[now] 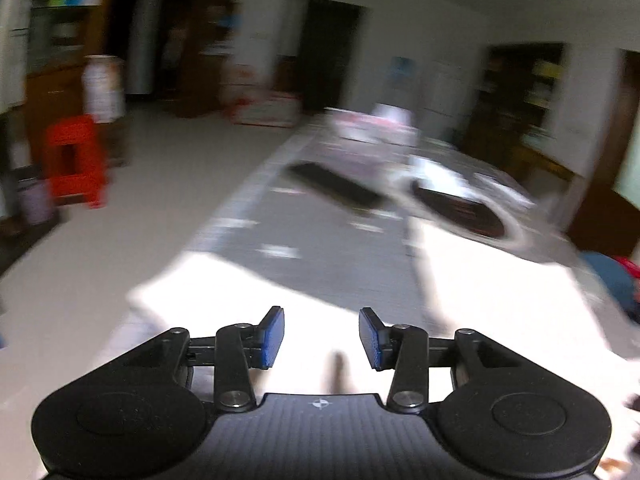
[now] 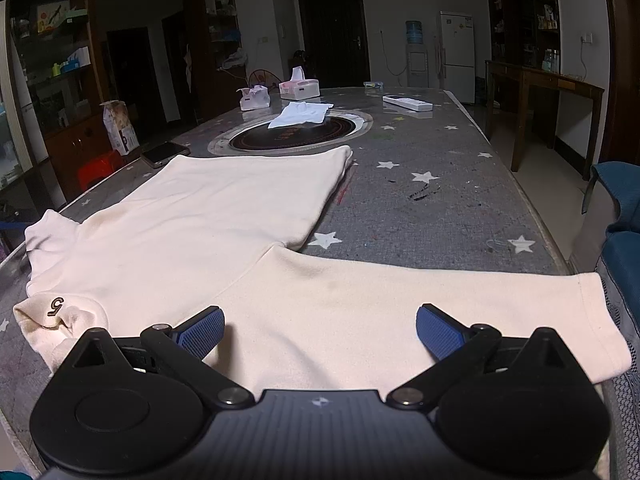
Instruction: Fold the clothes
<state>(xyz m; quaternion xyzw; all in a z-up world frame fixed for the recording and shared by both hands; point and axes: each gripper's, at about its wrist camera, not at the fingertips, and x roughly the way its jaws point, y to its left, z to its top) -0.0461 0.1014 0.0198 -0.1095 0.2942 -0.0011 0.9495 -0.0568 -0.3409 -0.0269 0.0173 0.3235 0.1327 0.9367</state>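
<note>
A cream T-shirt [image 2: 224,216] lay spread flat on a grey, star-patterned table [image 2: 440,200], its body reaching toward a round dark inset [image 2: 296,134] at the table's middle and 1 sleeve [image 2: 460,304] stretching out to the right edge, near a blue chair [image 2: 620,220]. The other sleeve [image 2: 60,316], marked with a small dark numeral, sat bunched at the near left corner. The right gripper [image 2: 320,330] was poised just above the shirt's near edge, its 2 blue-padded fingers [image 2: 202,330] spread wide and clasping nothing. The left gripper [image 1: 321,338] likewise stood released, blue pads [image 1: 274,338] parted over bright cream cloth, with nothing between them; that camera's view was heavily blurred, though the shirt [image 1: 480,300], the table [image 1: 320,248] and a red stool [image 1: 74,160] on the floor could be made out. Farther down the table, a folded white cloth [image 2: 300,114] rested partly on the dark inset, 2 tissue boxes [image 2: 298,88] stood behind it, a white remote [image 2: 407,103] lay to the right, and a dark phone [image 2: 164,154] sat just beside the shirt's far left corner. A white refrigerator [image 2: 456,56] stood against the back wall
</note>
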